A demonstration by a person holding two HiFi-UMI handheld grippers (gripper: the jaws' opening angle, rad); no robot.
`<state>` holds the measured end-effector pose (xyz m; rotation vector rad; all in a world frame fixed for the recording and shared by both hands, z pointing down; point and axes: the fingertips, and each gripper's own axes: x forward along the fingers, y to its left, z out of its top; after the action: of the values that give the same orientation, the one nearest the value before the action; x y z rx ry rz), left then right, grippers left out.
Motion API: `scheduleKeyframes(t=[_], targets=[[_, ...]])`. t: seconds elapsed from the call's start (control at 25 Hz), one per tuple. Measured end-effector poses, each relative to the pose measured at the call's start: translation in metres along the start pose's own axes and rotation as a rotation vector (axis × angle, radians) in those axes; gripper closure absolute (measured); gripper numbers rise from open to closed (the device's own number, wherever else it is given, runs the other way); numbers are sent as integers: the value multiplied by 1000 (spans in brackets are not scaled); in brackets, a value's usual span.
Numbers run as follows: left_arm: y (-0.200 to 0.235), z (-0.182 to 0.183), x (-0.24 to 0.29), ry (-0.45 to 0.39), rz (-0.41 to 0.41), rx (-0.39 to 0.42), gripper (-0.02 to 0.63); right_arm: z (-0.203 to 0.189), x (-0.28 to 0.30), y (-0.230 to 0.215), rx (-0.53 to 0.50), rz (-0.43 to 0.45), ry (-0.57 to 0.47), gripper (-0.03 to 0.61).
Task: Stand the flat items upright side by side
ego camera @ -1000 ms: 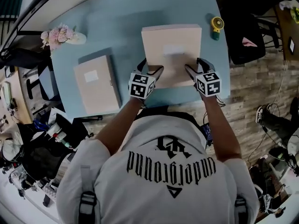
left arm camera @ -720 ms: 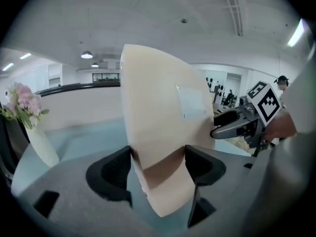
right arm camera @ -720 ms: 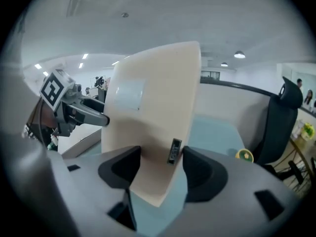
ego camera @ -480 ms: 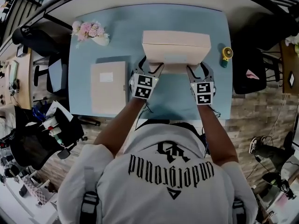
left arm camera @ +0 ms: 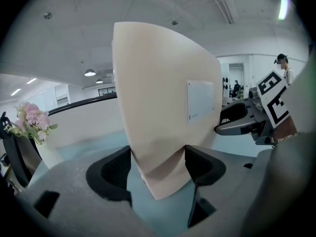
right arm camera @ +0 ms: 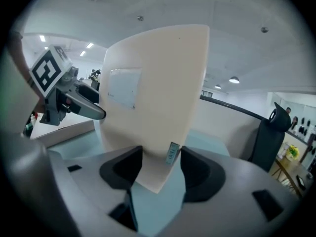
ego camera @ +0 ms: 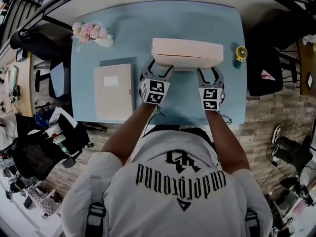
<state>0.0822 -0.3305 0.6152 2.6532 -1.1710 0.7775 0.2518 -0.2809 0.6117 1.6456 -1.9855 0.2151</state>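
The blue bench (ego camera: 128, 38) holds 2 tan boxes. The lifted box (ego camera: 186, 53) lay almost flat 1 second ago. Now it stands up at the far middle of the bench, so 1 box is nearly done. The flat box (ego camera: 113, 92) lies to its left and likely comes next. The left tool (ego camera: 161, 69) pinches 1 bottom corner of the lifted box. The right tool (ego camera: 207, 71) pinches the other, its jaws closing tighter. I cannot tell if the box's bottom edge touches the bench.

two beige flat boxes (ego camera: 186, 53) (ego camera: 114, 92), one pink flower bunch (ego camera: 91, 32) and one small yellow object (ego camera: 240, 54), all on one blue table (ego camera: 197, 19).
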Motion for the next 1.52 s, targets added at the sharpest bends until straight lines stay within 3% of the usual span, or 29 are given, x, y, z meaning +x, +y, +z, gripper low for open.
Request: scheduleKeyframes(t=[0.4, 0.92, 1.24, 1.52], targets=[[-5, -14, 5, 1, -17, 14, 262, -16, 4, 3, -17, -2, 22, 323], [-10, -1, -17, -55, -26, -32, 225, -10, -17, 4, 59, 27, -20, 273], [-33, 31, -84, -162, -24, -51, 225, 18, -97, 8, 93, 32, -142, 276], [-91, 49, -175, -266, -33, -64, 227, 23, -206, 34, 123, 66, -248, 281]])
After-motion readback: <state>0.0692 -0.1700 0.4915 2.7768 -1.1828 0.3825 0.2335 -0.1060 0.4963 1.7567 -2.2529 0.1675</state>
